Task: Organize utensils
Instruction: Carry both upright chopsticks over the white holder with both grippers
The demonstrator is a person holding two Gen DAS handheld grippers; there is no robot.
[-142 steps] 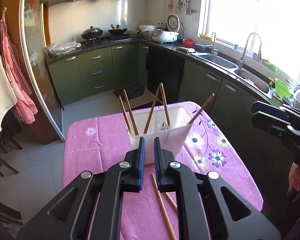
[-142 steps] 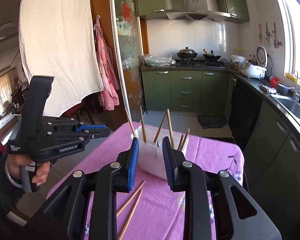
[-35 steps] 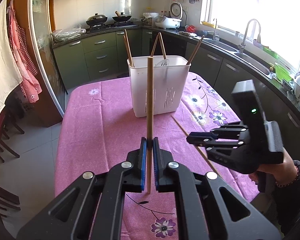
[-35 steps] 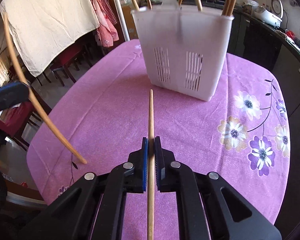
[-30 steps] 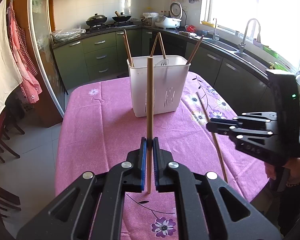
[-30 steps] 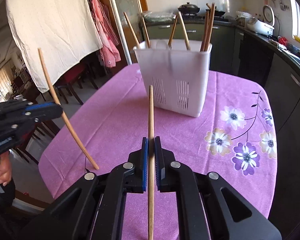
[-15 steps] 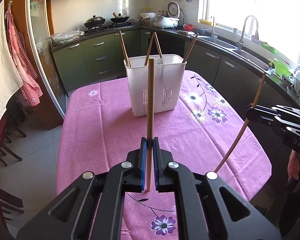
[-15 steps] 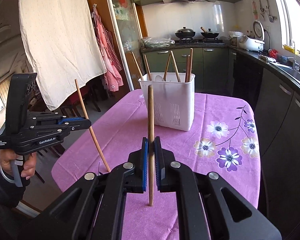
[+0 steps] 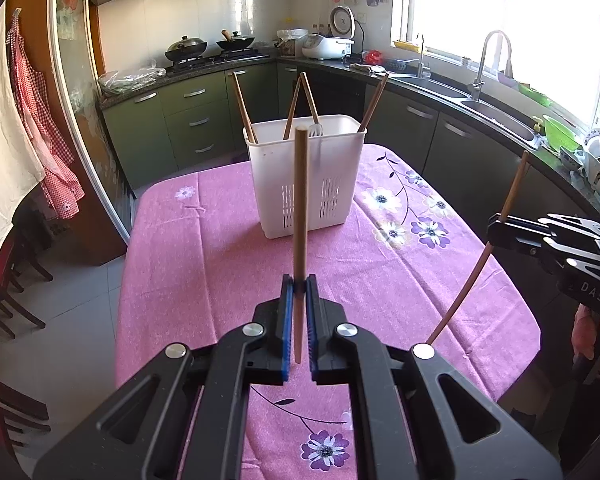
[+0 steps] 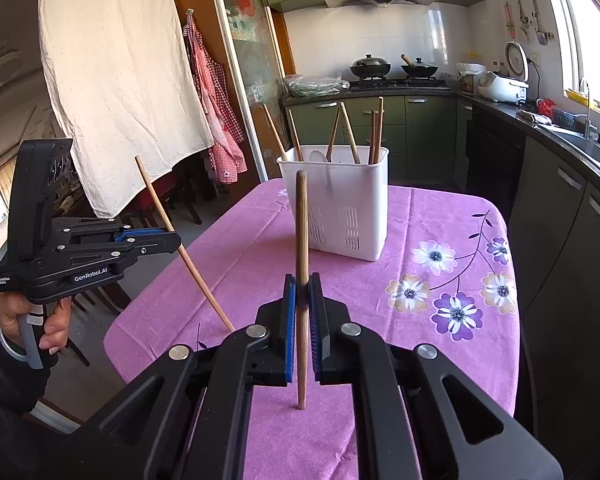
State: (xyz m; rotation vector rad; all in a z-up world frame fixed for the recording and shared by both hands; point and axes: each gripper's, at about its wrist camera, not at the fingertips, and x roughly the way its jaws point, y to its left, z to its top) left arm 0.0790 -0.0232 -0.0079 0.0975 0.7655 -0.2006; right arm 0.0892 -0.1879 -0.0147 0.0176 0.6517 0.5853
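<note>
A white slotted utensil basket (image 9: 306,176) stands on the pink flowered tablecloth (image 9: 204,264), holding several wooden chopsticks and a white spoon; it also shows in the right wrist view (image 10: 338,208). My left gripper (image 9: 295,284) is shut on a wooden chopstick (image 9: 300,200) held upright, above the table short of the basket. My right gripper (image 10: 301,288) is shut on another wooden chopstick (image 10: 301,240), also upright. Each gripper shows in the other's view: the right one (image 9: 496,228) with its chopstick (image 9: 476,264), the left one (image 10: 176,242) with its chopstick (image 10: 168,220).
Green kitchen cabinets, a stove with pans (image 9: 210,44), a rice cooker (image 9: 328,46) and a sink (image 9: 496,114) ring the room. A white cloth (image 10: 116,80) and checked aprons hang at the left. Dark chairs stand left of the table.
Both grippers picked a chopstick off the table and rose with it. Over the last second both drew back and up from the basket, tilting the chopsticks upright.
</note>
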